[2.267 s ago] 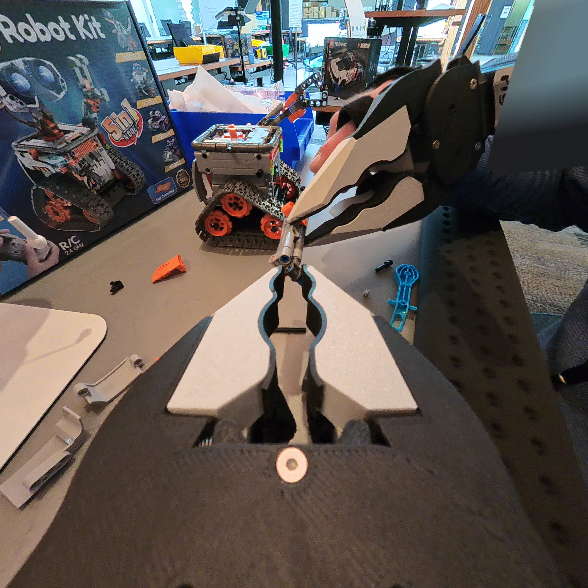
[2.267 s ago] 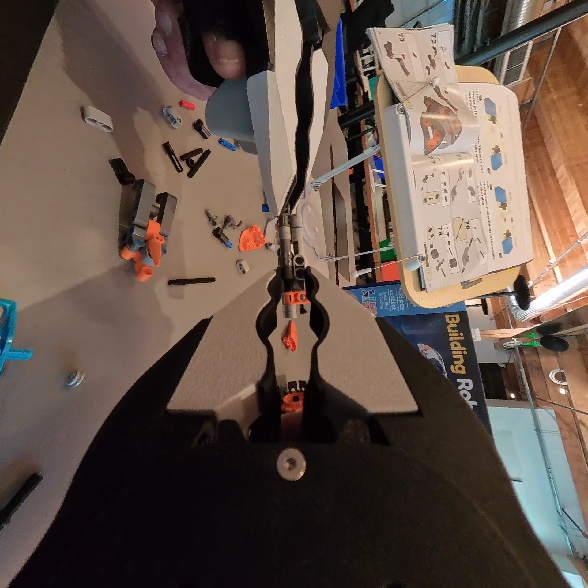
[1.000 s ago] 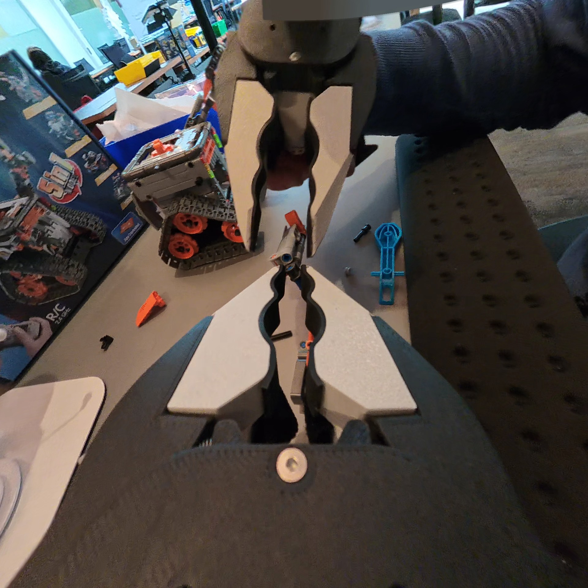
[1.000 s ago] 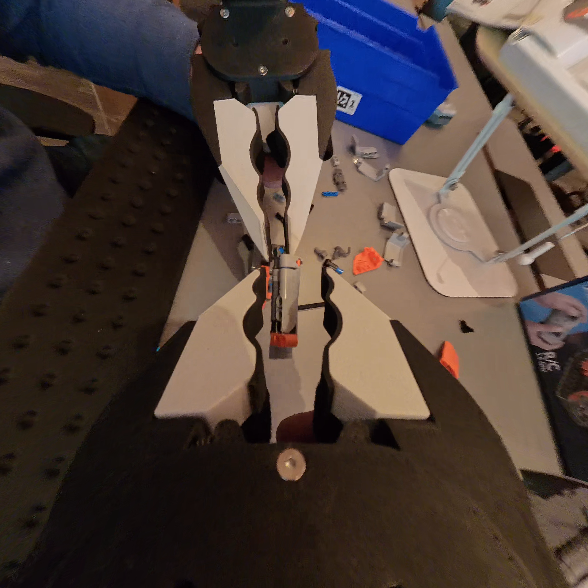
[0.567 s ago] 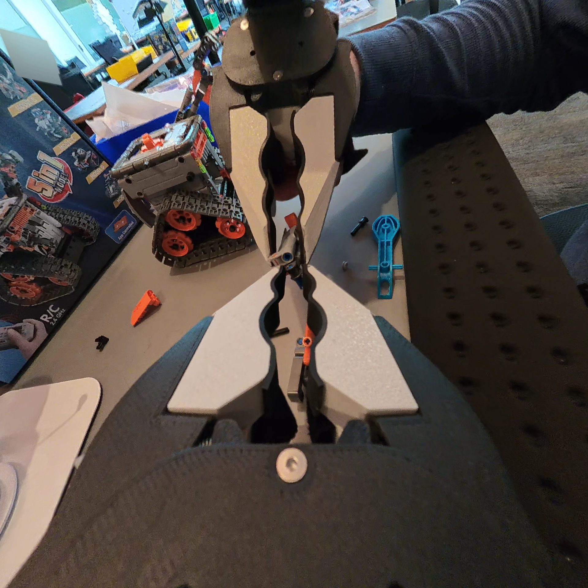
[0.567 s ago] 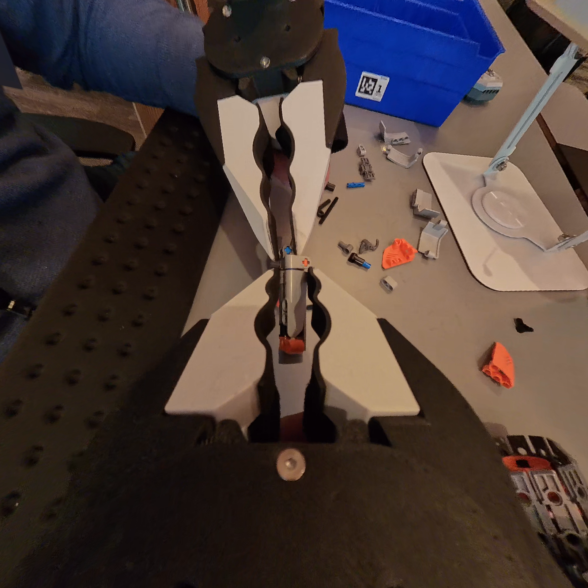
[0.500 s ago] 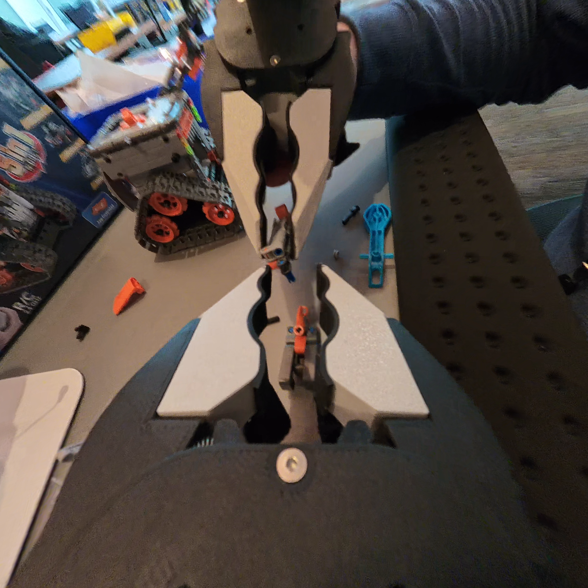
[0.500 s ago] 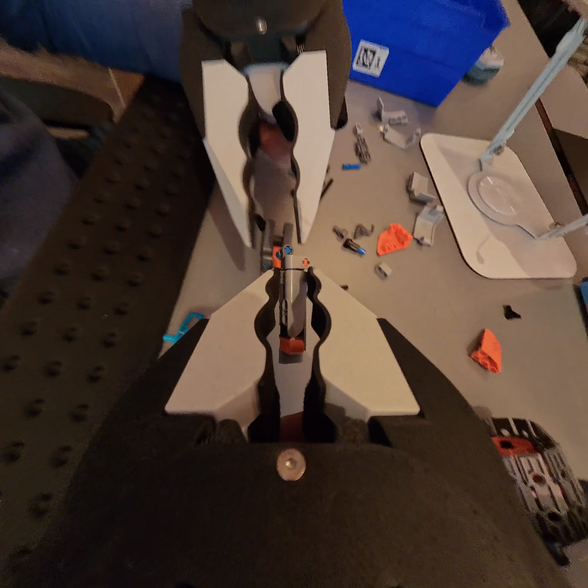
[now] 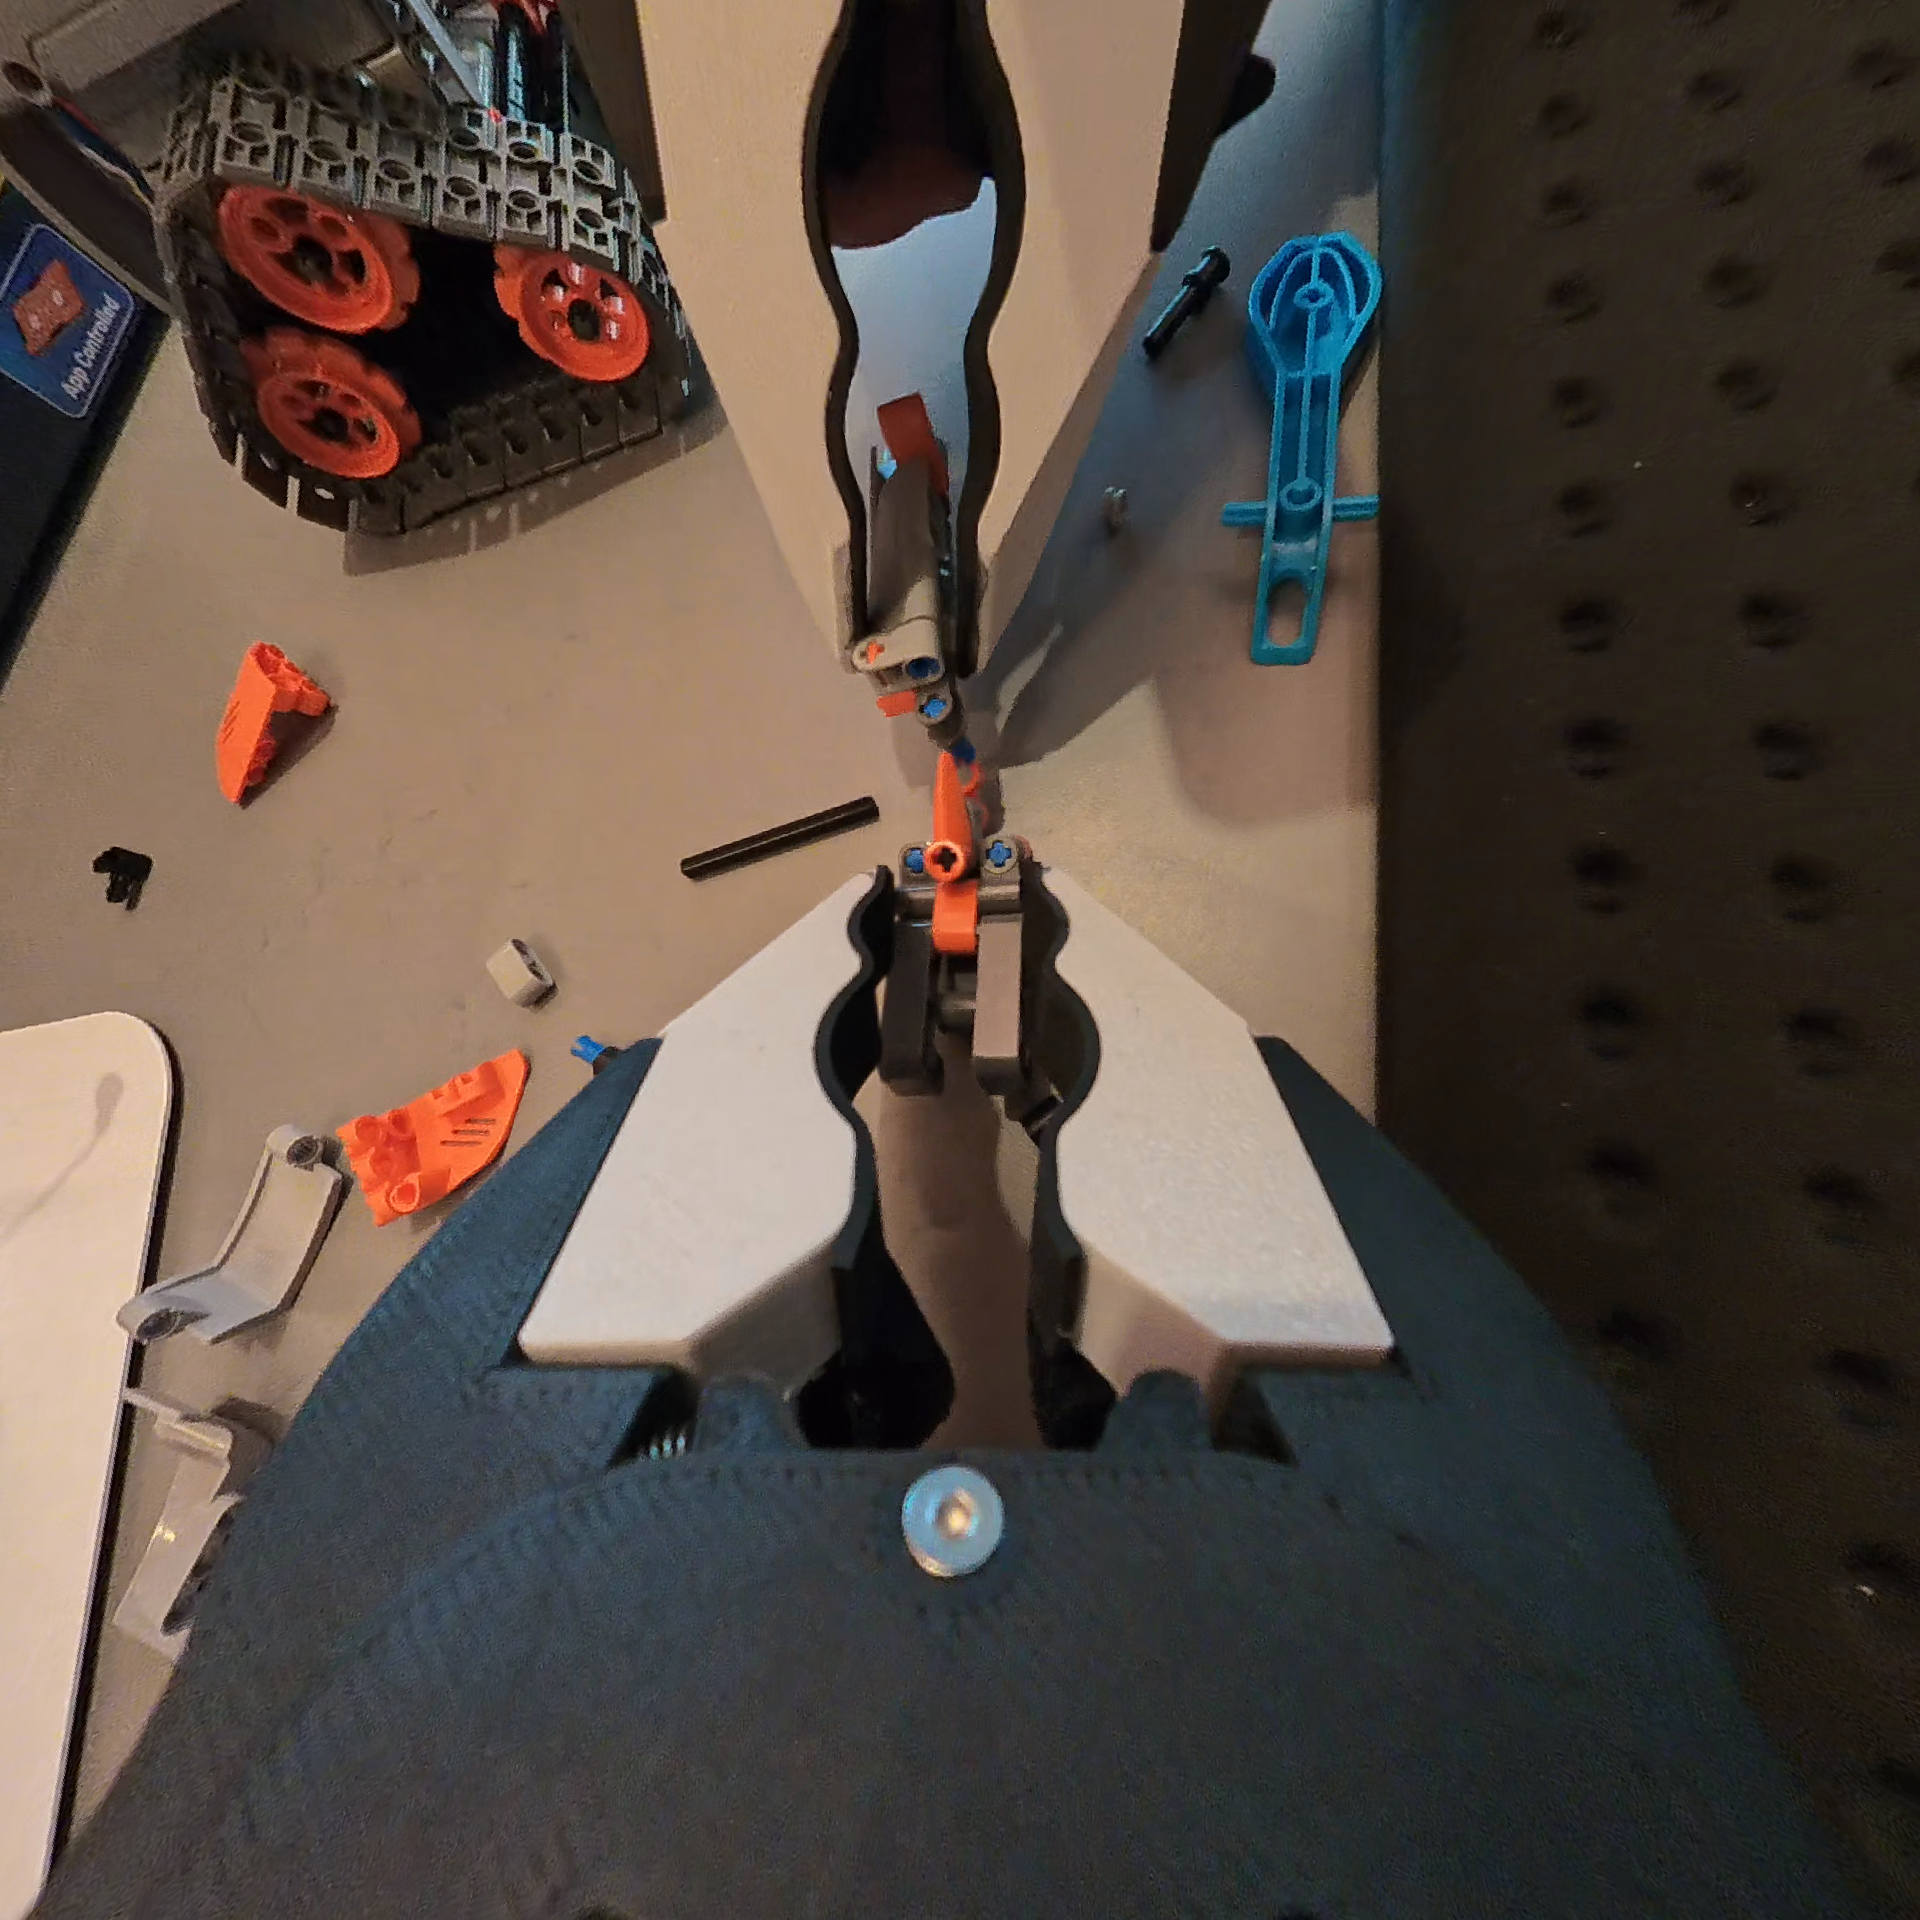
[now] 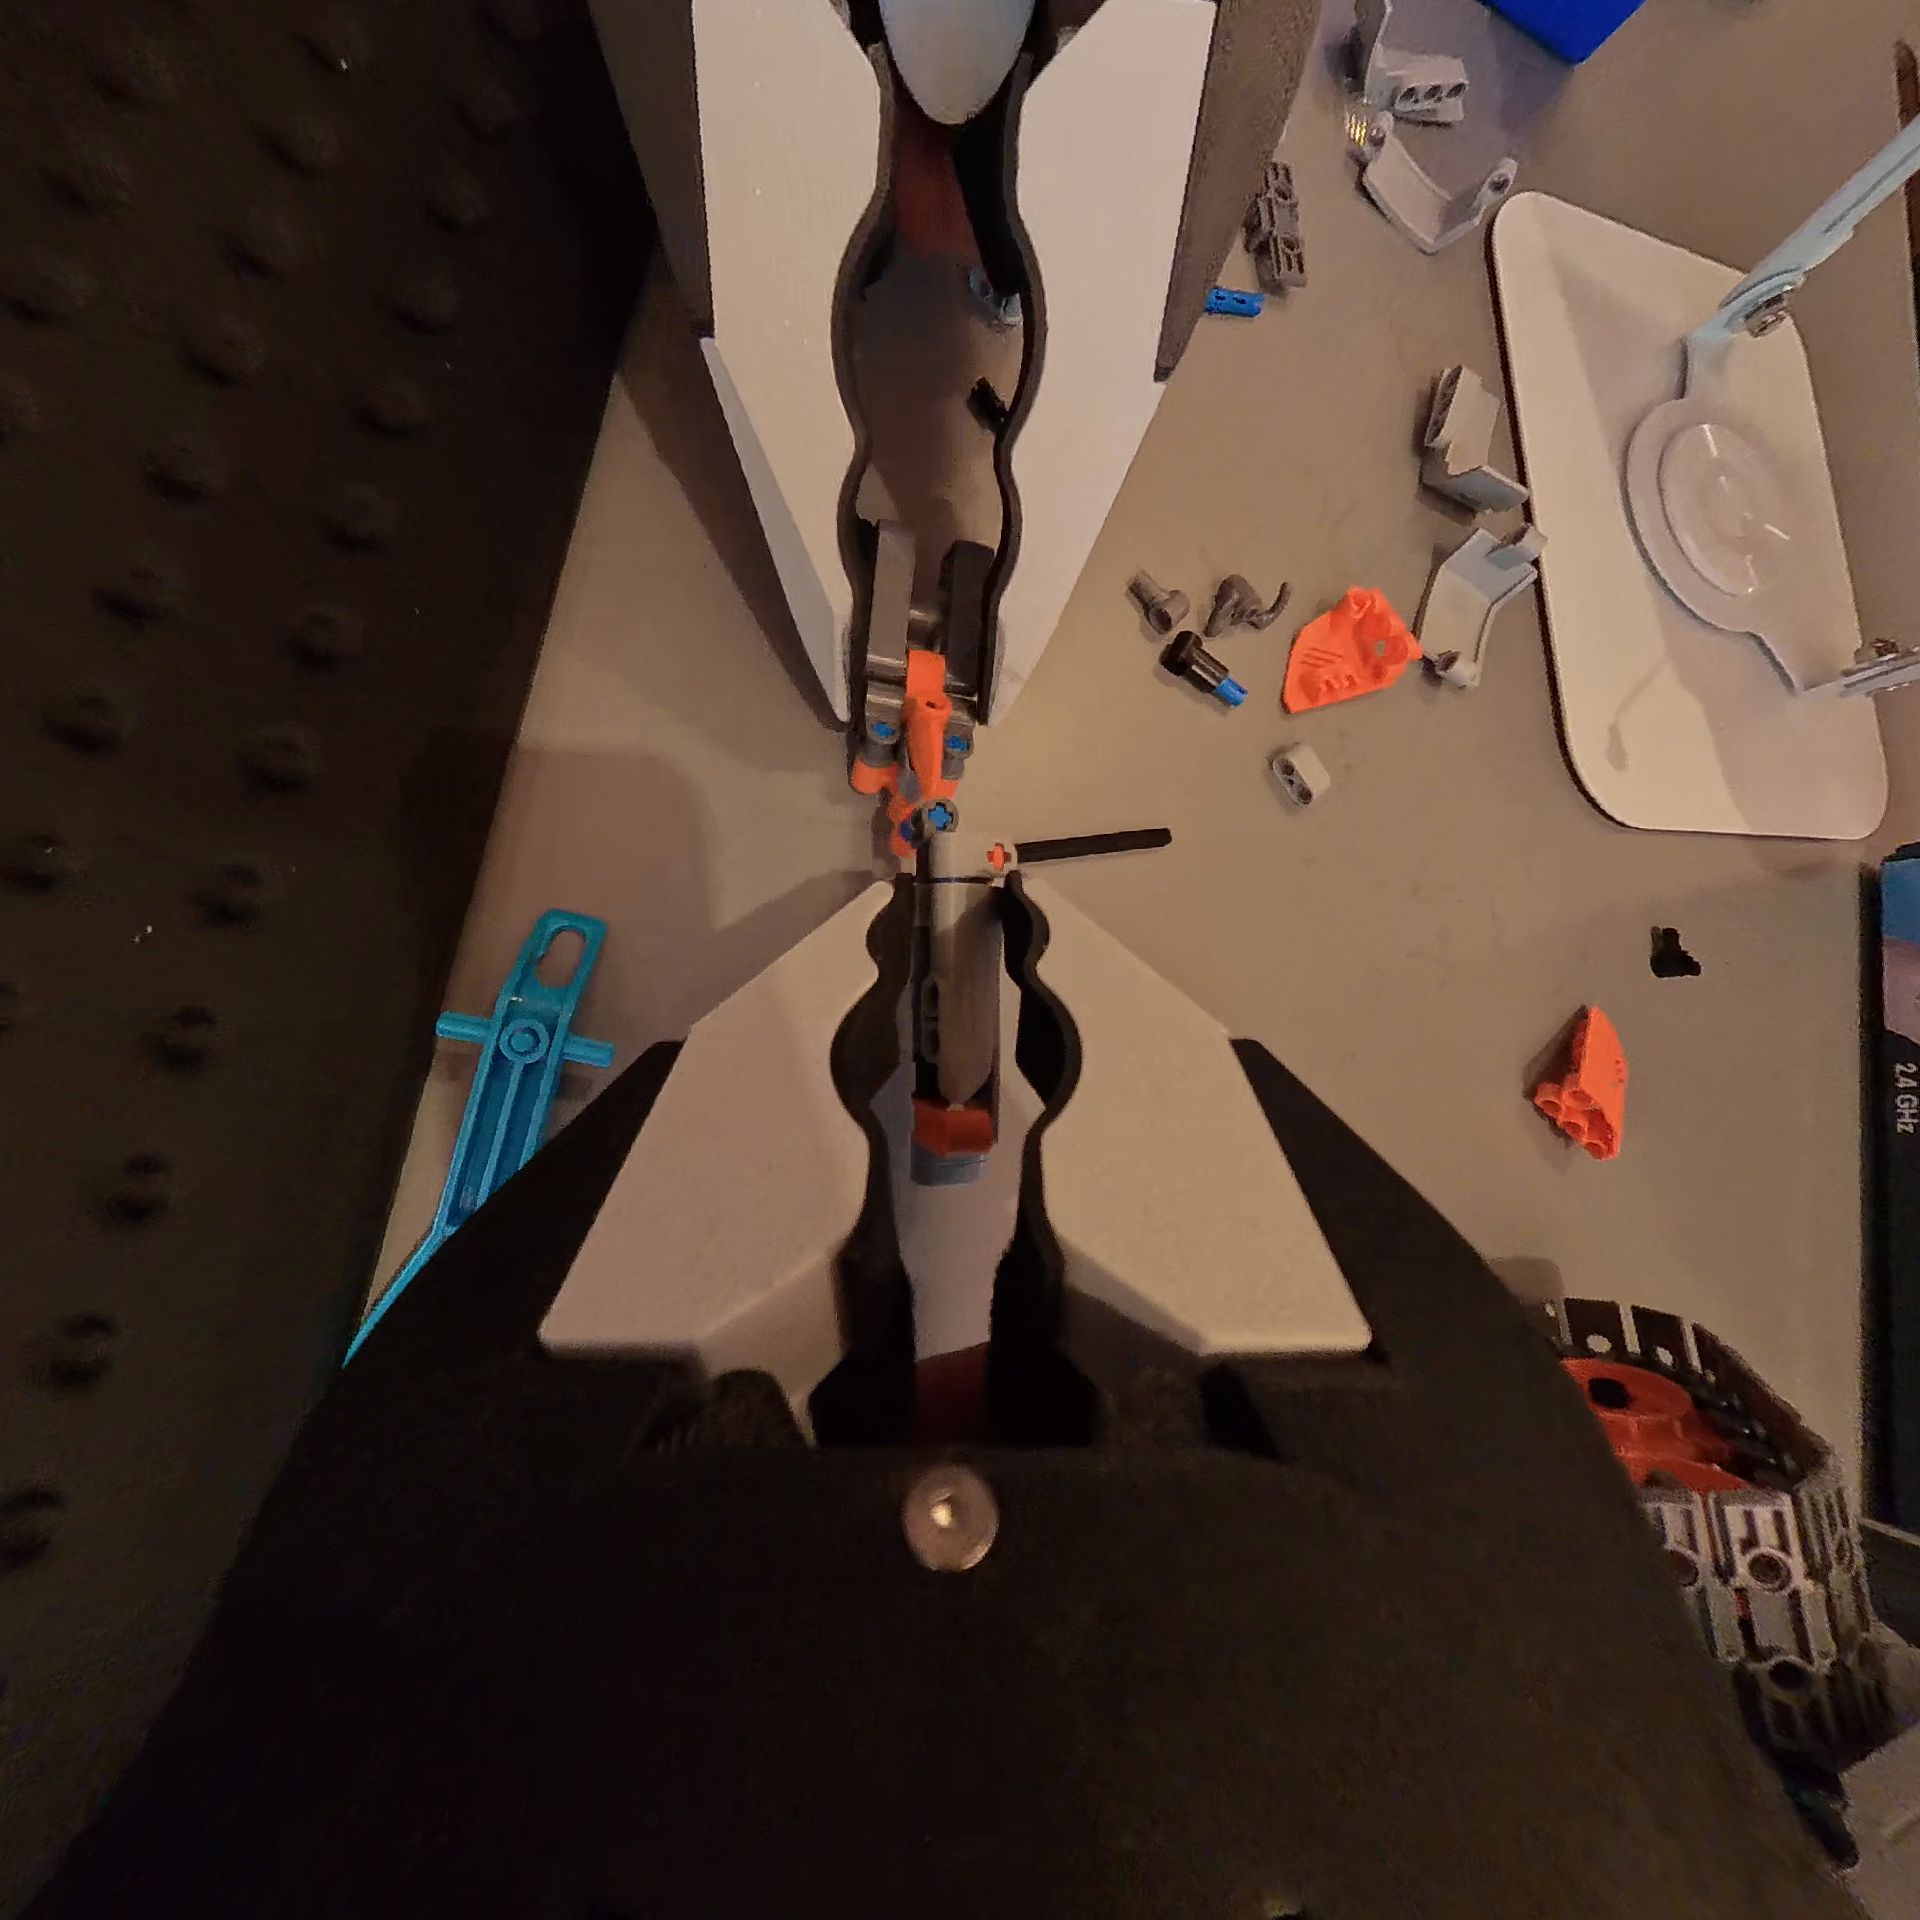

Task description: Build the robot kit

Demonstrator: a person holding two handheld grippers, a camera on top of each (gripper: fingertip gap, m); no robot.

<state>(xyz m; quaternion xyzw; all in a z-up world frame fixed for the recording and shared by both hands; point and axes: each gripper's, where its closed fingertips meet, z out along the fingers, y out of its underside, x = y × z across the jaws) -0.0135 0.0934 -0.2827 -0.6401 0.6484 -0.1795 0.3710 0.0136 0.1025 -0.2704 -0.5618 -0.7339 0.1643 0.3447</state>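
Note:
My left gripper [image 9: 951, 883] is shut on a small grey and orange brick assembly [image 9: 951, 920], low over the grey table [image 9: 540, 644]. My right gripper [image 10: 951, 883] is shut on a long grey beam assembly [image 10: 961, 1018] with an orange end. The two grippers face each other tip to tip. The right gripper [image 9: 906, 649] and its beam [image 9: 904, 561] come in from the top of the left wrist view. The left gripper [image 10: 920, 717] and its orange piece [image 10: 923, 696] show at the top of the right wrist view. The two assemblies meet or nearly meet at their blue-pinned ends.
A tracked brick vehicle [image 9: 416, 291] with orange wheels stands far left. A black axle [image 9: 779, 836], orange panels [image 9: 260, 717], grey parts and a blue tool [image 9: 1299, 416] lie around. A white base plate [image 10: 1662, 520] and a black studded mat [image 9: 1662, 727] border the spot. My two grippers' fingertips are within a few centimetres of each other. From either gripper's tips it is about 4 cm to the black axle [image 9: 779, 836]. Seen from the right wrist view [image 10: 1081, 843] as well.
My left gripper was open around the grey and orange assembly and has shut on it. Both grippers have come lower and closer to the table, and the right one still holds its beam.

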